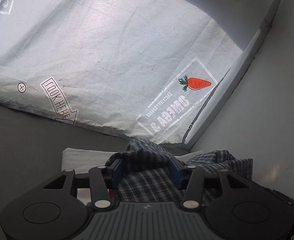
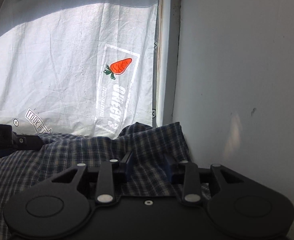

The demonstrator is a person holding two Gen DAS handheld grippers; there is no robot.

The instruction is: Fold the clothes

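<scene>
A blue and white plaid shirt lies bunched right under my left gripper. The blue pads stand apart with the cloth heaped between them. In the right wrist view the same plaid shirt spreads across the bottom, and my right gripper has its jaws apart with a fold of it between them. The tips of both grippers are sunk in the cloth, so I cannot see whether they pinch it. The left gripper's body shows at the left edge.
A white curtain with a carrot print hangs close behind, lit from outside. A white wall stands at the right. A pale cloth lies under the shirt on a dark surface.
</scene>
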